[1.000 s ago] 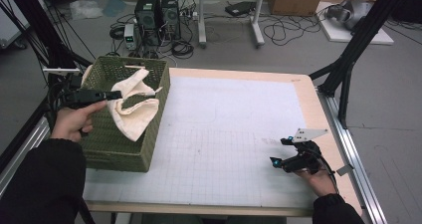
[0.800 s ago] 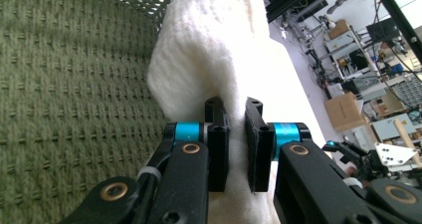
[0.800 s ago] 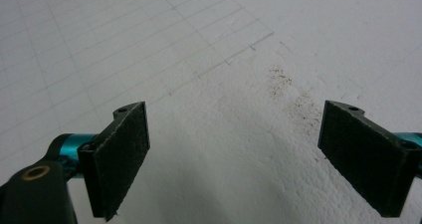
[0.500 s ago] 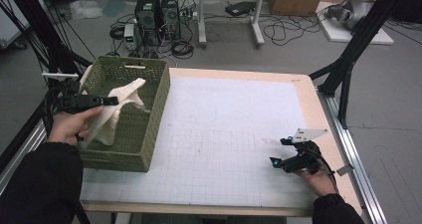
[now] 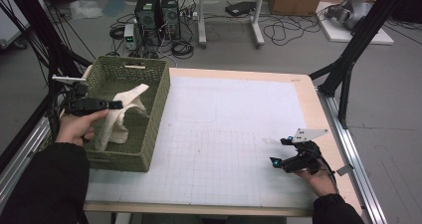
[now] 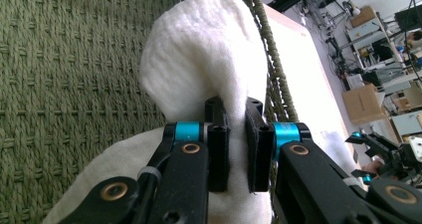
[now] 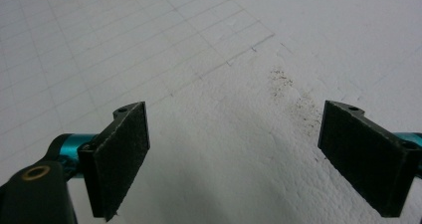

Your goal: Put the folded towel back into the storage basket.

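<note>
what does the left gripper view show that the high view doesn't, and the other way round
Left gripper view: its black pads pinching a fold of the white towel, seen close.
High view: the whole green woven basket at the table's left edge, the towel draping down inside it, and the right gripper resting on the white grid mat.
Both: the left gripper shut on the towel over the basket.

Cream-white terry cloth [image 5: 121,115], soft and fuzzy, rumpled, is pinched at a fold and lifted partway out of the green woven basket [image 5: 158,104] at the table's left side. One end pokes up twd the basket's right wall; the rest hangs down inside, near its front-left corner.
</note>
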Action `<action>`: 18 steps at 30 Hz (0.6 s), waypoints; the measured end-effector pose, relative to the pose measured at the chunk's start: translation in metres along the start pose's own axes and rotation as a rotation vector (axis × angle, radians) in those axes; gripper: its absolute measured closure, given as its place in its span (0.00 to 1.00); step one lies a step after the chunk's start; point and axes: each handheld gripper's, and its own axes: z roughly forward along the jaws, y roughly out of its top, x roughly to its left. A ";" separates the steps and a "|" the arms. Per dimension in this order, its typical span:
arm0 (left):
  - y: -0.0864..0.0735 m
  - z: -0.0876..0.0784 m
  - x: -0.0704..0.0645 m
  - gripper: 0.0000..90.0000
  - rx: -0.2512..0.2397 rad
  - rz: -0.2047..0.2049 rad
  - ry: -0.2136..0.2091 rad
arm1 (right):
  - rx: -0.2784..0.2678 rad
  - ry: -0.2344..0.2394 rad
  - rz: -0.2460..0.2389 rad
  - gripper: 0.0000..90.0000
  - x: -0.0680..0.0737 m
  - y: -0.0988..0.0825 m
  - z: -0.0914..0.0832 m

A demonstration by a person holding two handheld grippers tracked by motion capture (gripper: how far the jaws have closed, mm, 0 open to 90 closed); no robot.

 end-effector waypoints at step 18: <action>0.000 0.010 0.003 0.92 -0.019 -0.002 0.023 | 0.000 0.007 0.001 0.13 0.001 0.000 0.000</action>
